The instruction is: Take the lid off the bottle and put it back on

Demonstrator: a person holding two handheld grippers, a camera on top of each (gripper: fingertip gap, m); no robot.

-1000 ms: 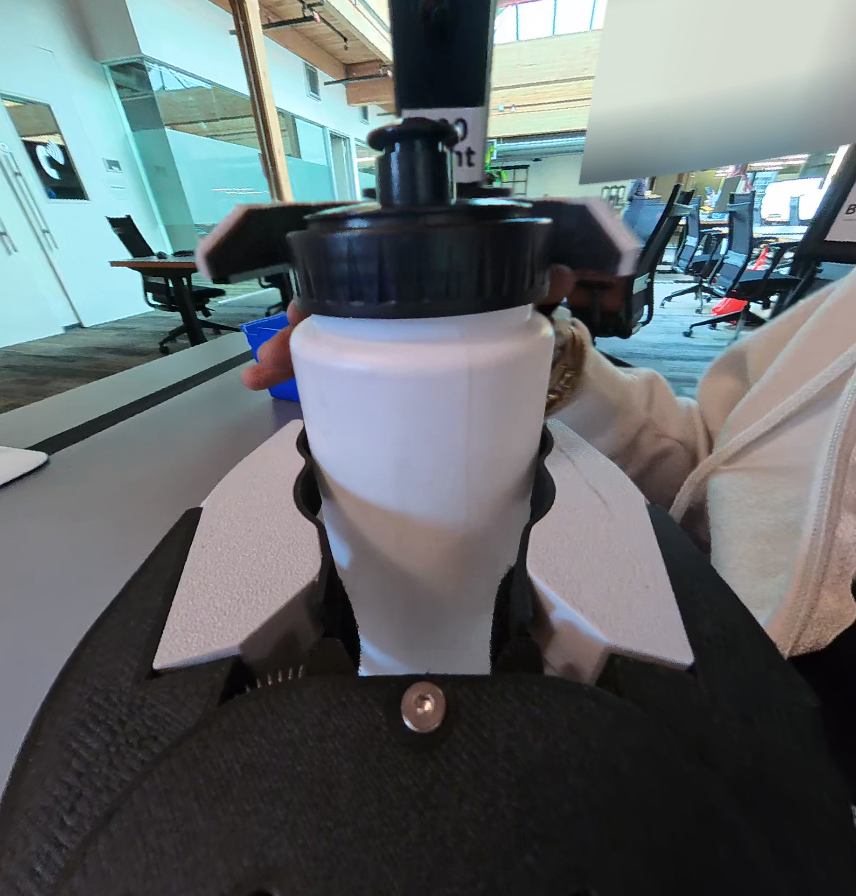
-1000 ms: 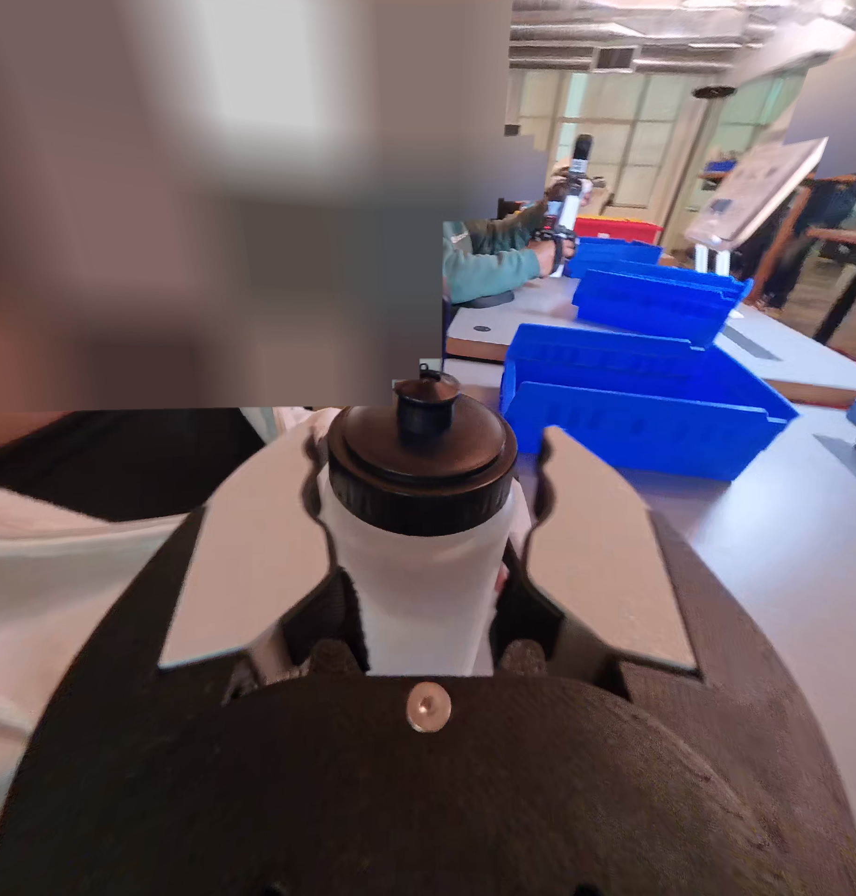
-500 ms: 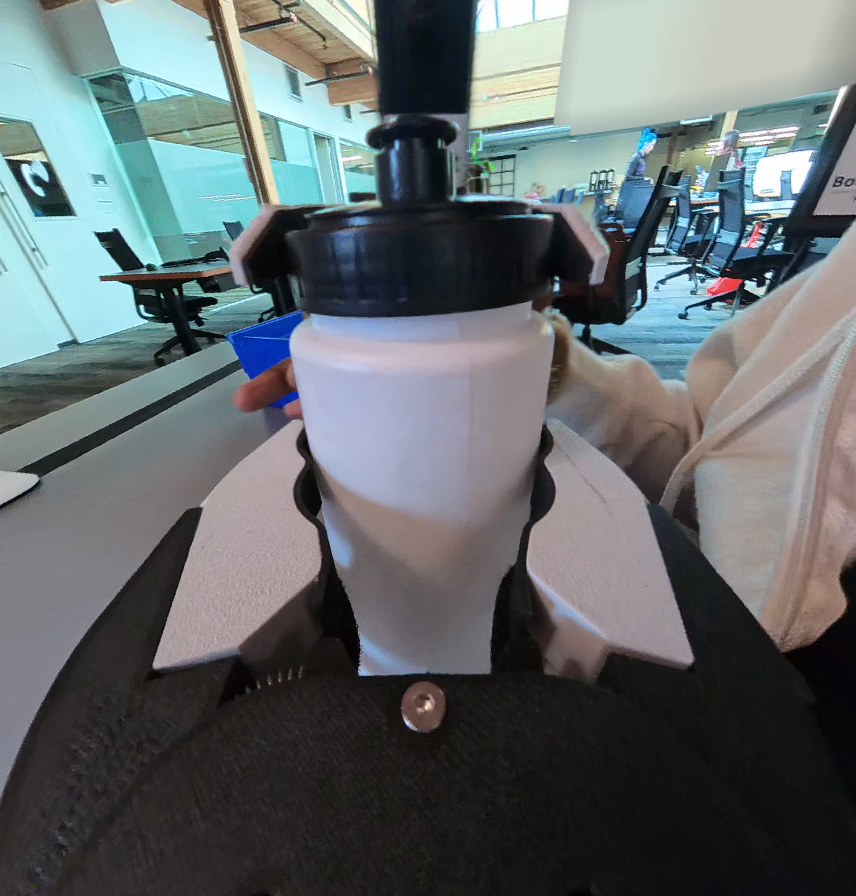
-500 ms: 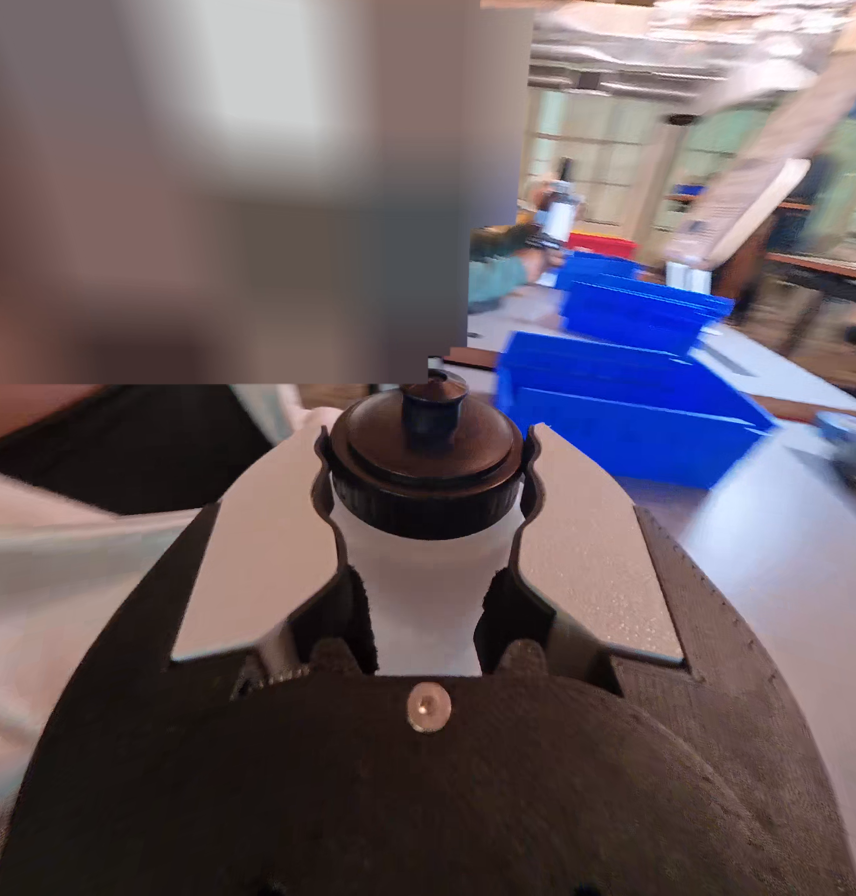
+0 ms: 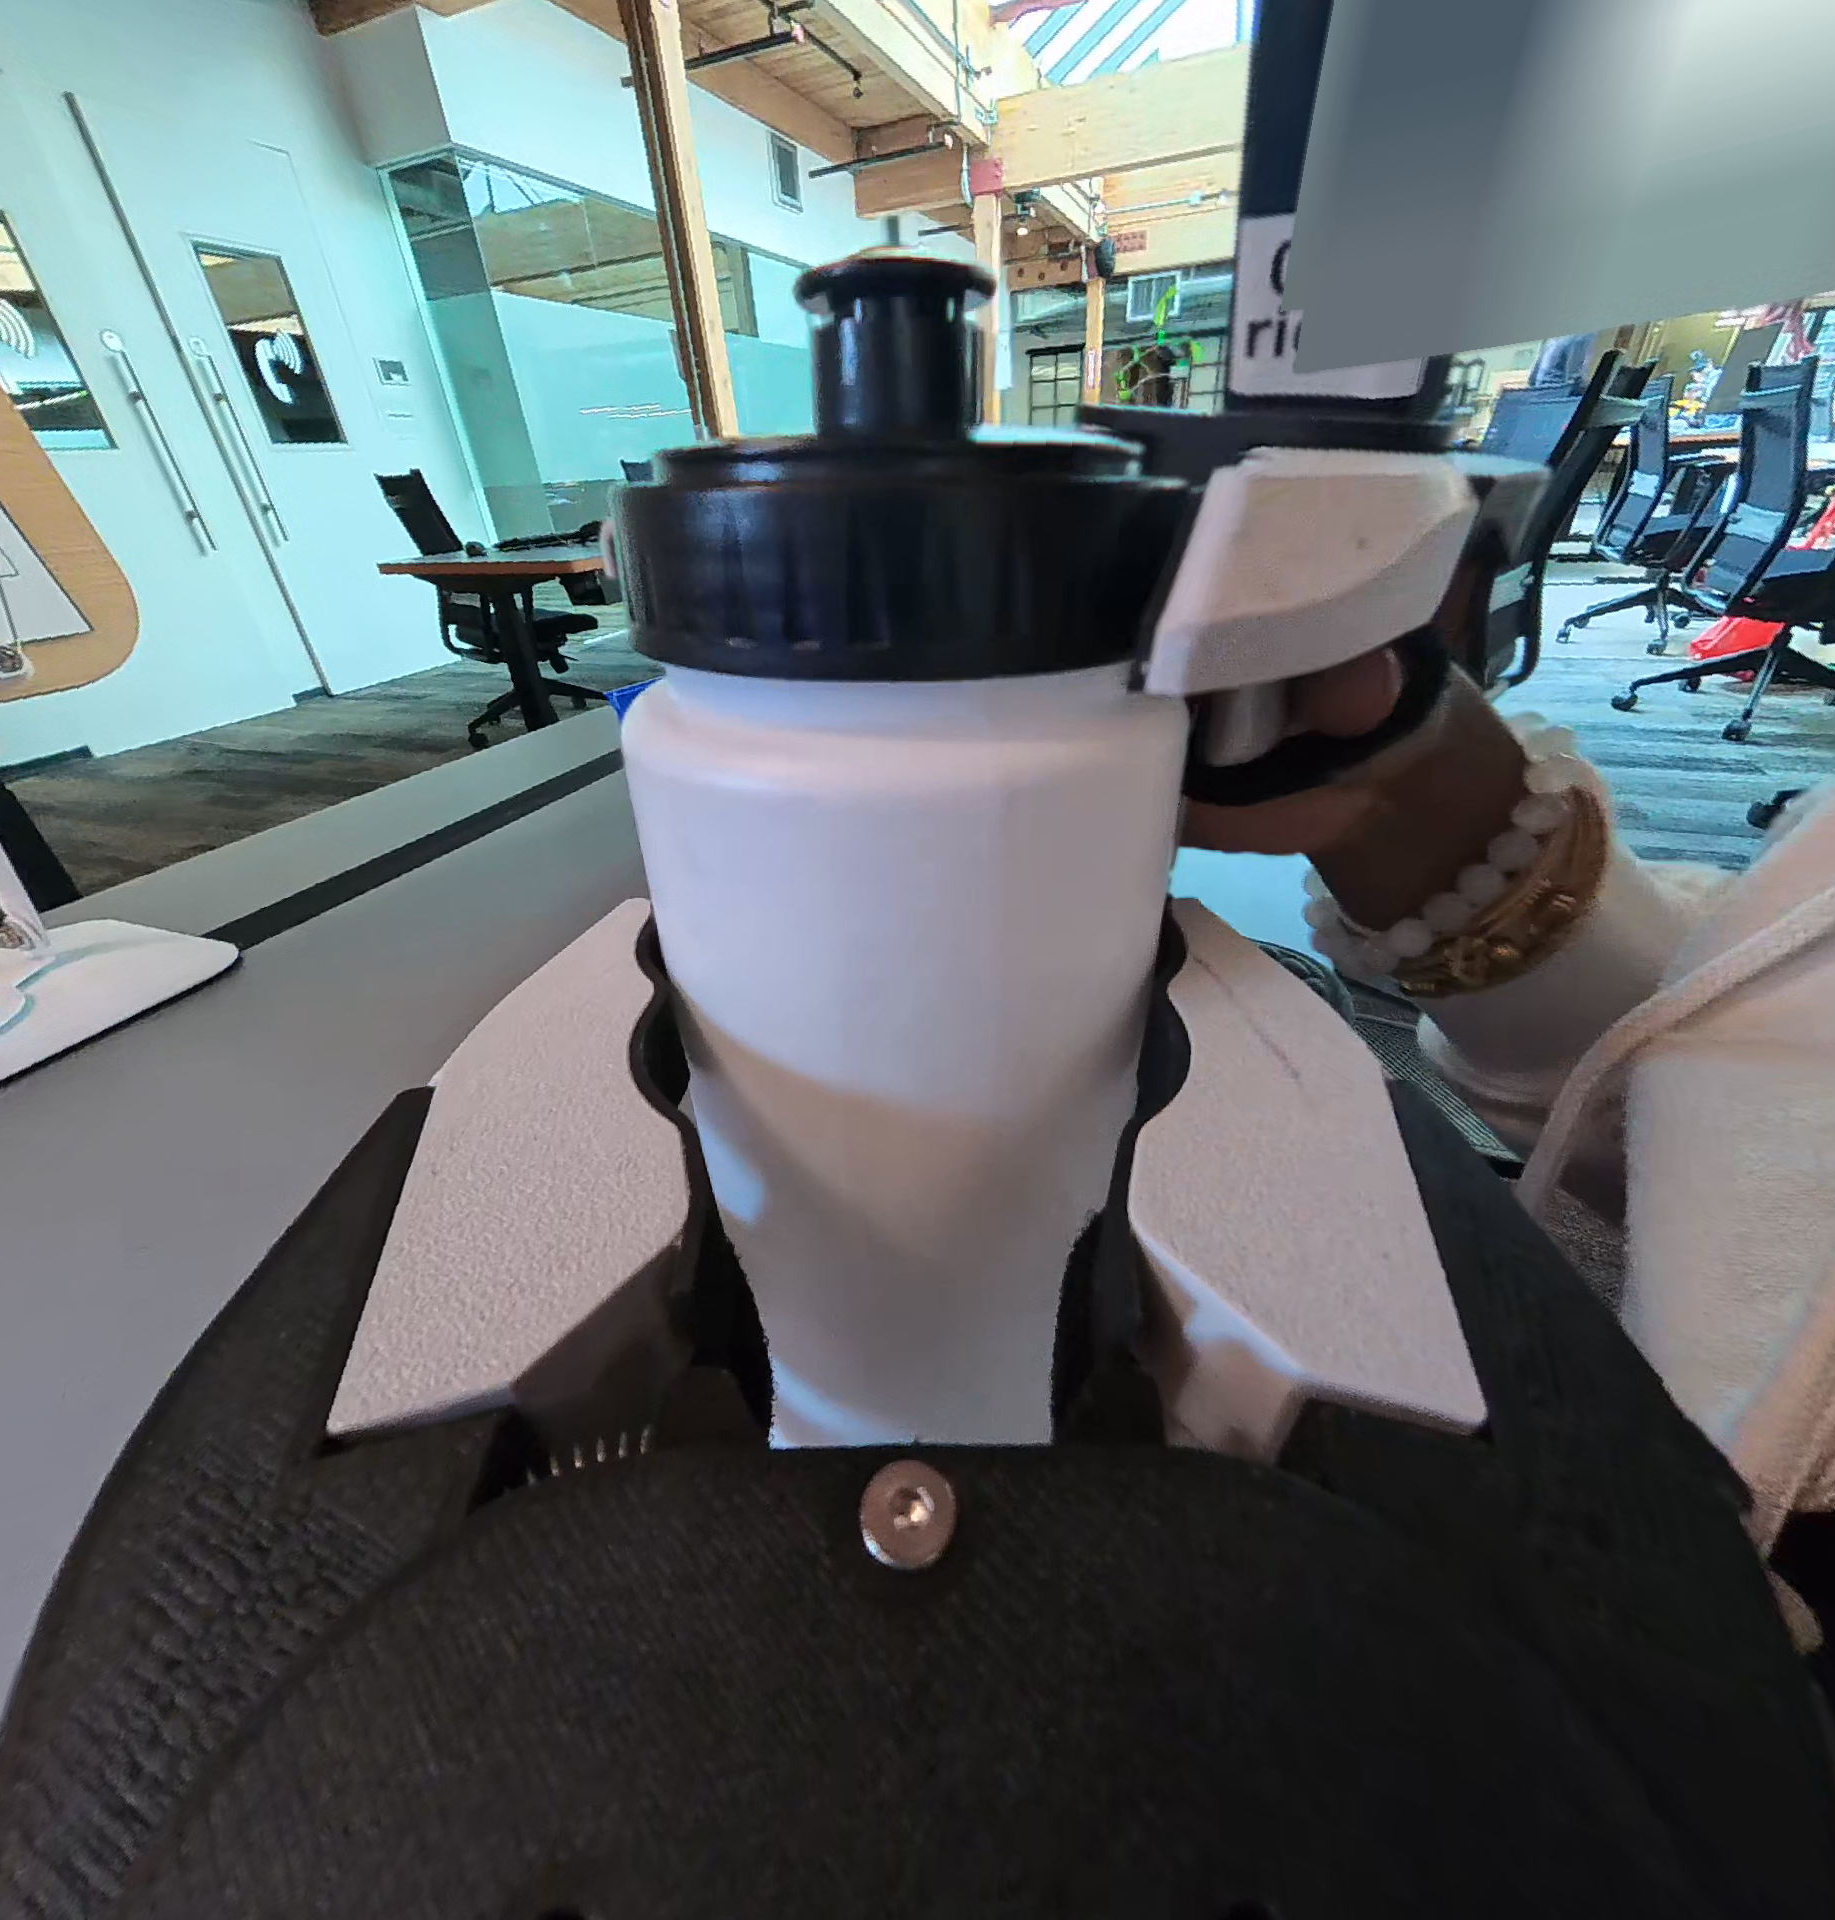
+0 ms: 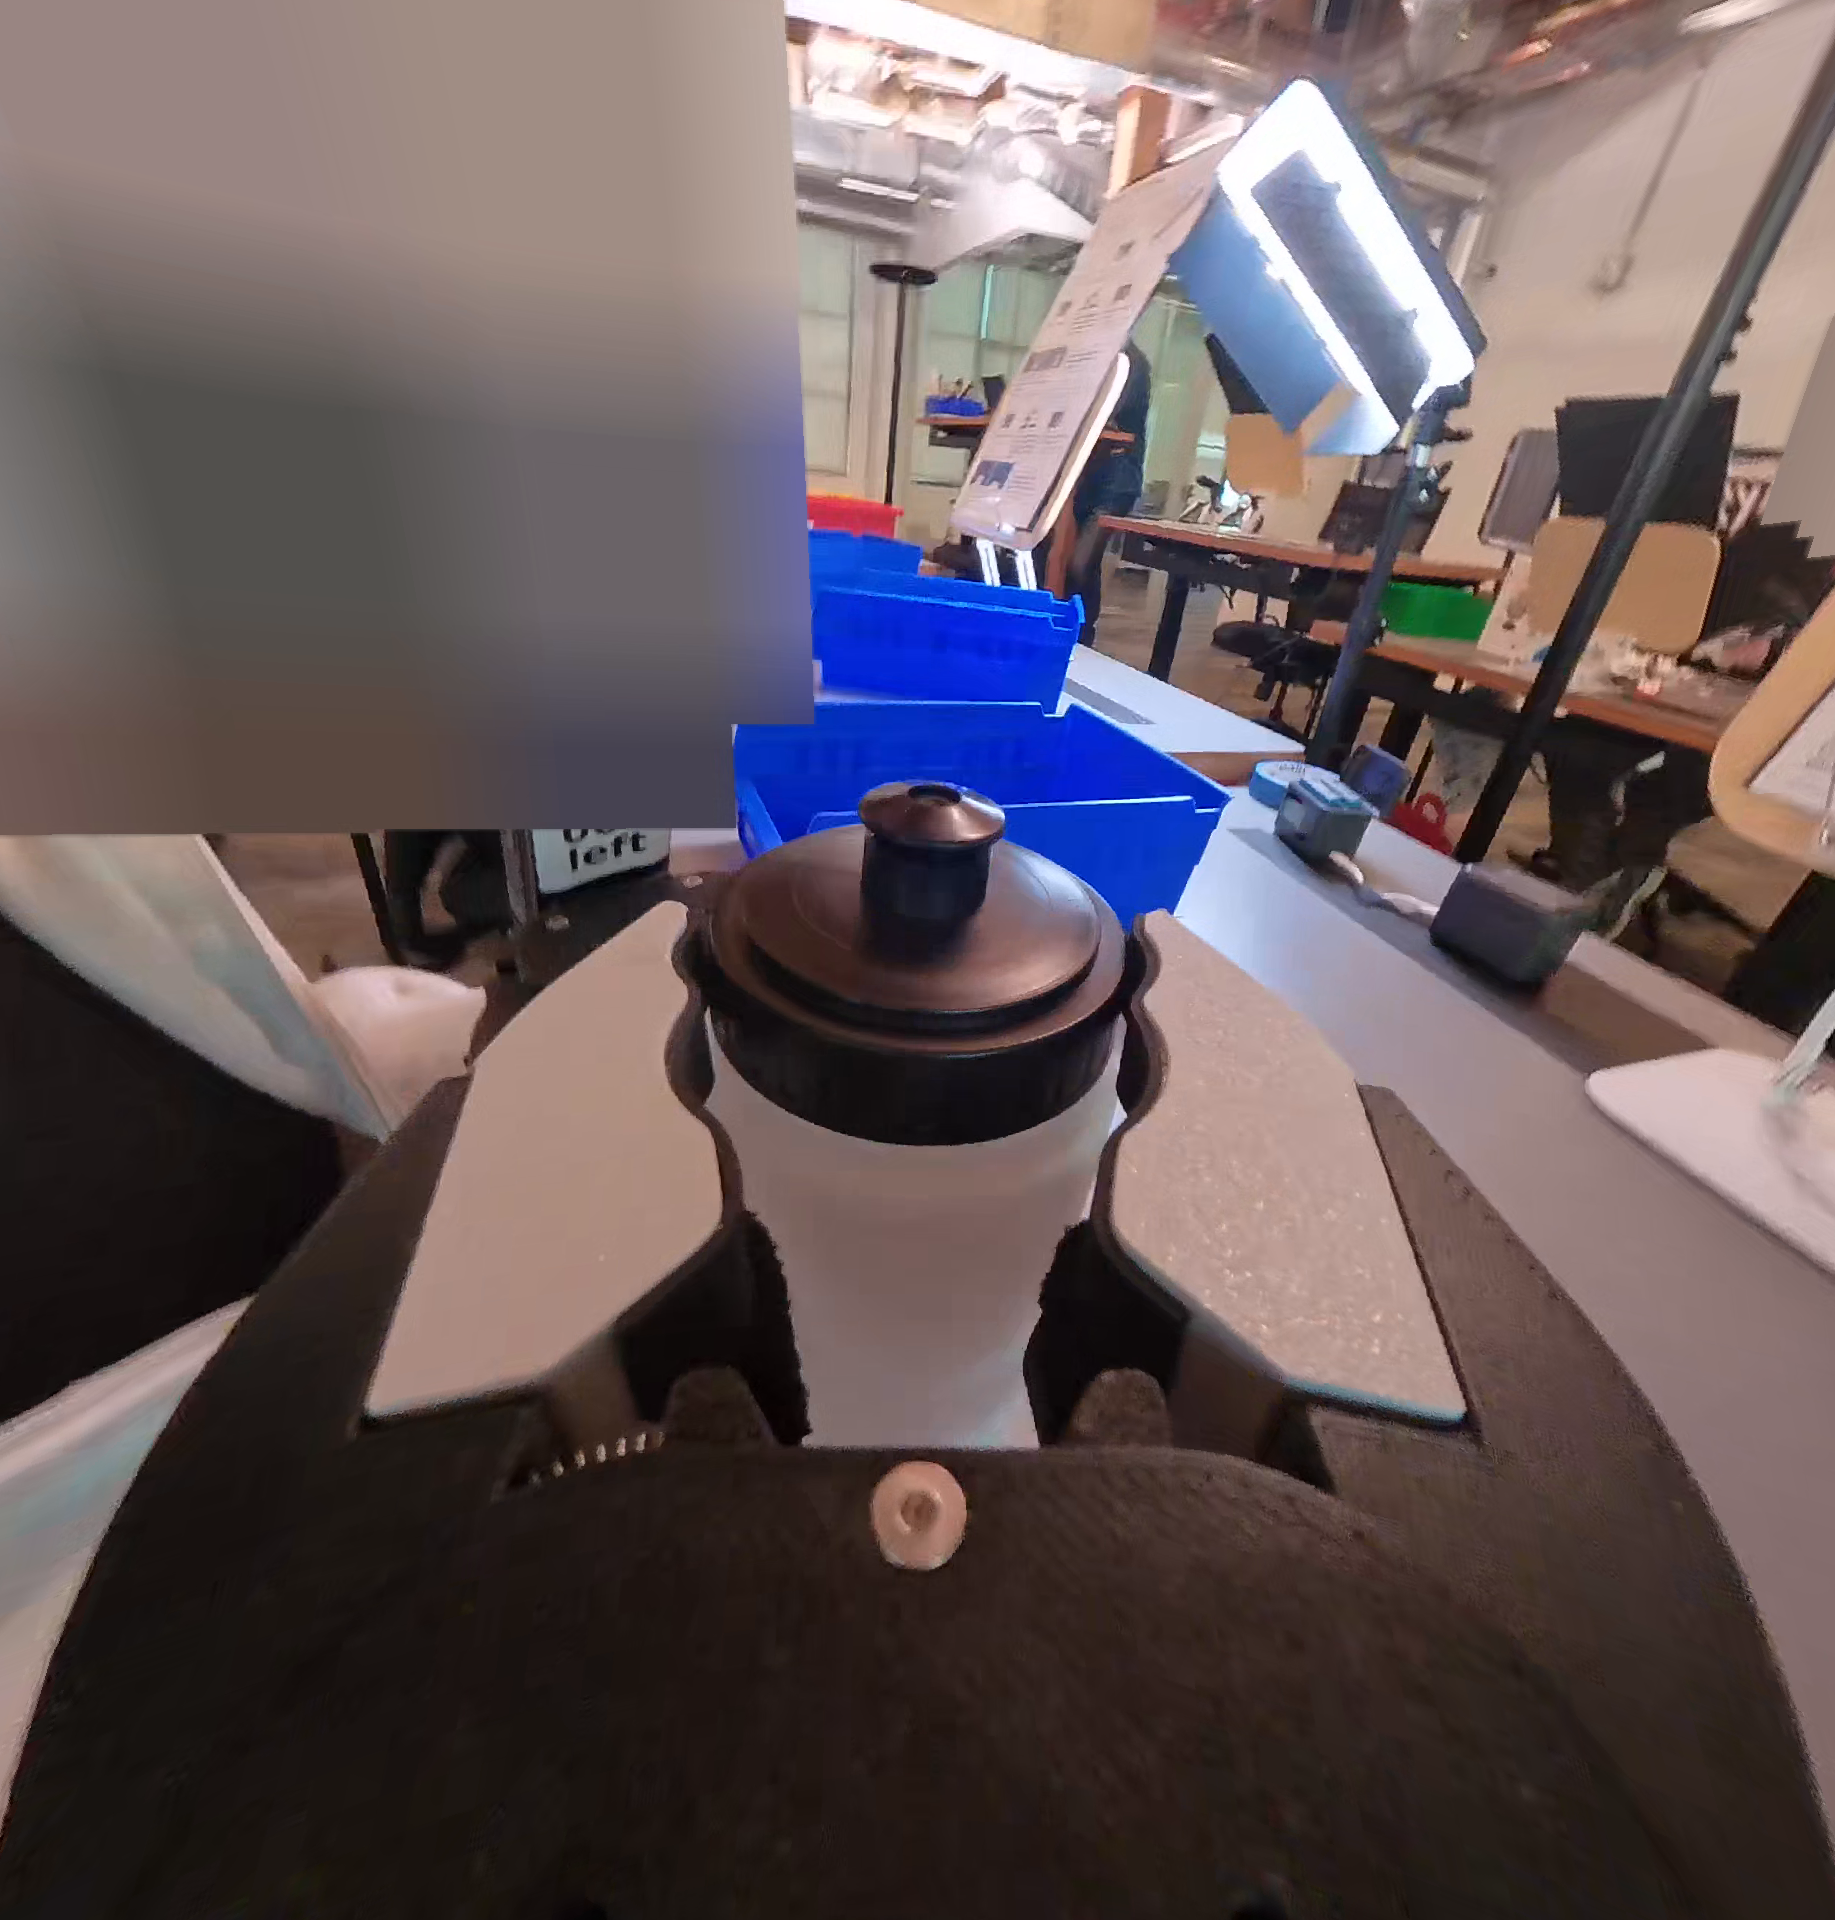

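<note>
The left gripper (image 5: pixel 908 1081) has its jaws closed tight around the waist of a white plastic bottle (image 5: pixel 897 935), holding it upright above the grey table (image 5: pixel 165 1122). The right gripper (image 6: pixel 918 1023) comes in higher up, and its jaws are clamped on the black screw lid (image 6: pixel 908 997), one finger on each side of the ribbed rim. From the left wrist view only one of those fingers (image 5: pixel 1308 561) shows, pressed against the lid's right edge.

The bottle looks light and probably a little squeezable – thin-walled plastic, smooth enough to slip if held loosely. The narrowed waist is the sensible place to grip it, since the jaws seat into the curve. The lid seems stiff, and its ridged rim is the part to turn; the pull-up spout (image 6: pixel 928 852) on top would give poor leverage.

Plenty stays unseen. The bottom of the bottle is hidden behind the gripper body in both views, so I cannot tell whether it is resting on anything – nor whether it holds liquid. The threads are covered, so how far the lid is screwed down is anyone's guess. Blue bins (image 6: pixel 996 769) stand behind.
</note>
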